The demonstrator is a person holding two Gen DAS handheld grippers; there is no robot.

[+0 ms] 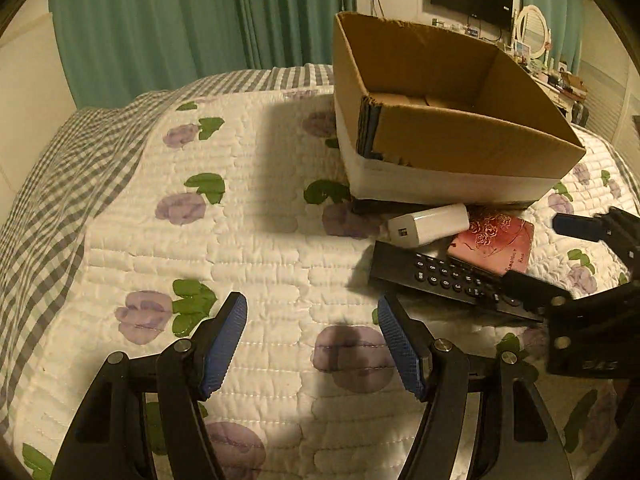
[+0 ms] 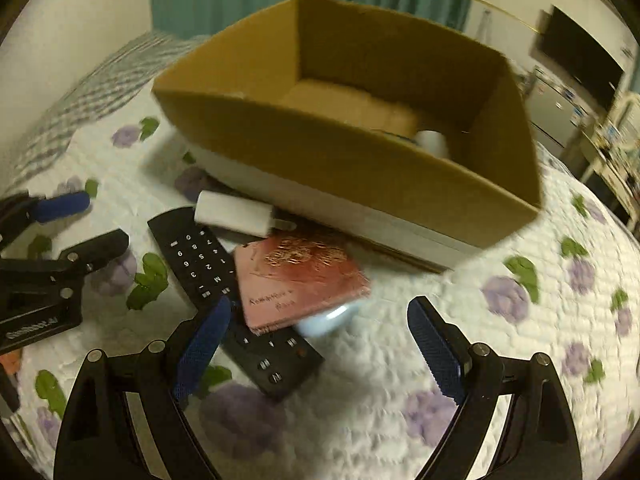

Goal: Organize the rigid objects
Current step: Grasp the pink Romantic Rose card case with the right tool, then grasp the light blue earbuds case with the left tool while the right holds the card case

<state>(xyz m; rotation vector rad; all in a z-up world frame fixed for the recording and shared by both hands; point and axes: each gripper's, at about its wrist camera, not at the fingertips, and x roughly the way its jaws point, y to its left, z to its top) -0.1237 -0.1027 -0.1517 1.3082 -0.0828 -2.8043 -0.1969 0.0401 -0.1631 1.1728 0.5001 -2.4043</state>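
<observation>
Two hand-held black plastic grippers fill the frames. The left gripper (image 1: 312, 336) carries two angular black fingers faced with dark blue, finely ribbed pads (image 1: 226, 344), each finger hinged on linkage arms fixed by round silver pins. The right gripper (image 2: 320, 344) is built alike: black triangular cut-out arms, silver pivot pins, blue textured pads (image 2: 438, 354). At 9 o'clock in the right wrist view, the left gripper's black body bears white lettering, too blurred to read; faint embossed lettering marks the right gripper's body at 4 o'clock in the left wrist view.
</observation>
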